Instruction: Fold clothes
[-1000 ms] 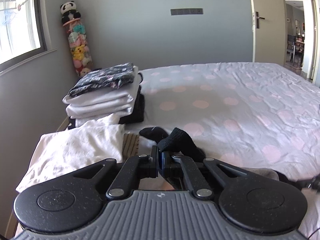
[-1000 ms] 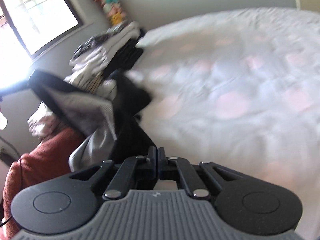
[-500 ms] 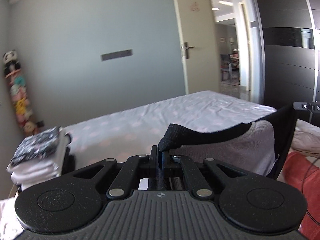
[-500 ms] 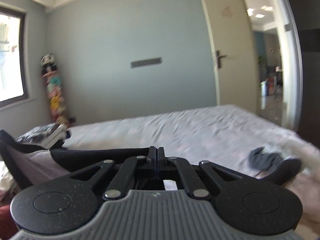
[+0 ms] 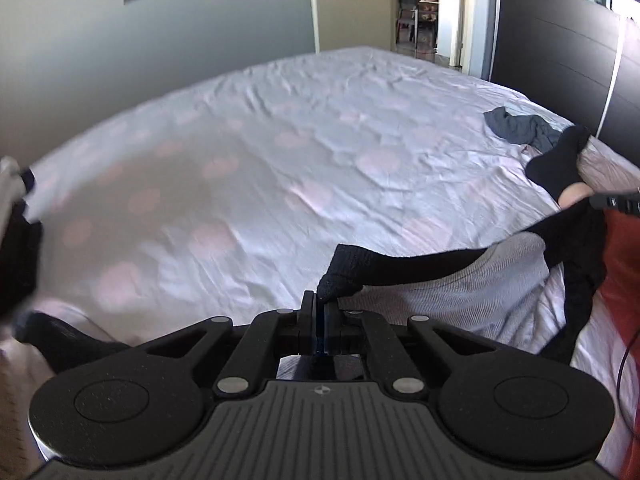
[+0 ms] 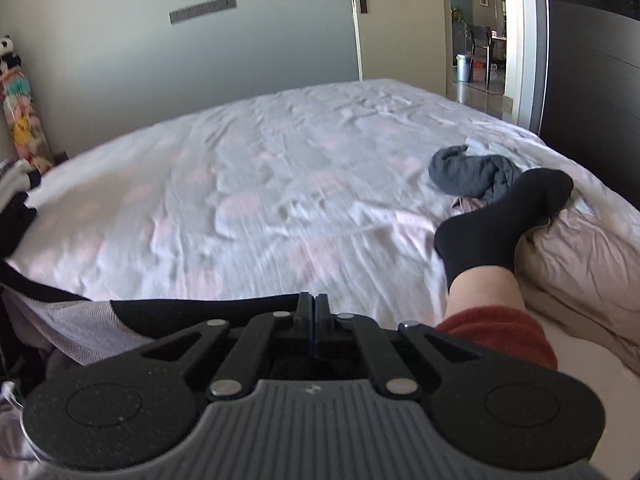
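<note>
A grey garment with black trim hangs stretched between my two grippers just above the near edge of the bed. My left gripper is shut on one black corner of it. My right gripper is shut on the other end, where the black hem runs left and grey fabric hangs below. A stack of folded clothes shows at the far left edge.
A crumpled dark grey garment lies on the bed at the right. The person's black-socked foot and red-clad leg rest beside a pink quilt. A dark wardrobe stands at the right and an open door behind.
Both grippers have lifted the garment out of the pile at the left, swung right and tilted down toward the bed. The garment now spreads out between them.
</note>
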Motion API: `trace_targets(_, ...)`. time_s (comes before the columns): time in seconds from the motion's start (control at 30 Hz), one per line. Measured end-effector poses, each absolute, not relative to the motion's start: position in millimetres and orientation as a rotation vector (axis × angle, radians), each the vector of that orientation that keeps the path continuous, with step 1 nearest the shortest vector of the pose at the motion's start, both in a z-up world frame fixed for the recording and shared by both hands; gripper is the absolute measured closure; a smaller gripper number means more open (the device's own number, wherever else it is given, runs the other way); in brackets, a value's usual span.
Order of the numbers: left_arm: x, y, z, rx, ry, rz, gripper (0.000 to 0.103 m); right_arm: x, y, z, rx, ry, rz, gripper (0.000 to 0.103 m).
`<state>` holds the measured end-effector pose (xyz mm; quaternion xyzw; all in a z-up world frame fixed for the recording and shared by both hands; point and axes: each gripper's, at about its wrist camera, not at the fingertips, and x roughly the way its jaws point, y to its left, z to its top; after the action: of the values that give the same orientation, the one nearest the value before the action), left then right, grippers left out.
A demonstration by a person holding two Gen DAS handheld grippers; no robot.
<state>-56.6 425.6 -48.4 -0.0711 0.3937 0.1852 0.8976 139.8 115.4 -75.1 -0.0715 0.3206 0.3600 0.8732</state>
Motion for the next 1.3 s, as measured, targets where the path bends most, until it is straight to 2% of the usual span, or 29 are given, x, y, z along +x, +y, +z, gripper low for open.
trace_targets(0.17, -52.5, 453.1, -62.3, -0.254, 0.794, 0.447, 0.092, 143.9, 129.7, -97.2, -0.225, 0.643, 0.749, 0.101)
trace_targets(0.23, -56.4, 455.9, -61.6, -0.279, 0.787, 0.456, 0.078, 146.6, 132.0, -104.0, -0.220, 0.658, 0.749, 0.101)
trace_targets(0.37, -65.6, 453.7, -60.1, -0.337, 0.787, 0.461, 0.073, 147.2, 137.7, -110.6, -0.214, 0.673, 0.753, 0.101)
trace_targets(0.47, -71.9, 443.8, -60.0, -0.403, 0.786, 0.438, 0.055, 145.8, 139.6, -113.5, -0.221, 0.674, 0.755, 0.101)
trace_targets(0.5, -69.9, 439.7, -62.6, -0.417, 0.792, 0.434, 0.044, 145.5, 139.6, -114.1, -0.218, 0.676, 0.756, 0.101)
trace_targets(0.57, -63.2, 431.6, -70.3, -0.426, 0.815, 0.439, 0.042, 145.2, 139.6, -115.3, -0.213, 0.681, 0.757, 0.101)
trace_targets(0.6, -58.6, 429.7, -76.1, -0.419, 0.840, 0.458, 0.046, 144.9, 139.9, -116.3, -0.210, 0.683, 0.754, 0.101)
trace_targets(0.63, -54.0, 428.4, -82.4, -0.413, 0.868, 0.480, 0.064, 145.4, 139.5, -116.8, -0.209, 0.684, 0.751, 0.101)
trace_targets(0.67, -53.1, 428.9, -86.8, -0.421, 0.880, 0.497, 0.074, 145.9, 138.9, -117.2, -0.208, 0.685, 0.748, 0.101)
trace_targets(0.77, -58.7, 433.1, -93.7, -0.452, 0.883, 0.533, 0.096, 147.2, 136.4, -118.4, -0.207, 0.688, 0.733, 0.101)
trace_targets(1.07, -129.3, 469.8, -56.6, -0.402, 0.832, 0.647, 0.099, 149.2, 135.9, -123.9, -0.243, 0.723, 0.693, 0.101)
trace_targets(1.3, -161.7, 471.1, -75.7, -0.355, 1.014, 0.639, 0.100, 131.9, 138.5, -130.0, -0.358, 0.827, 0.774, 0.101)
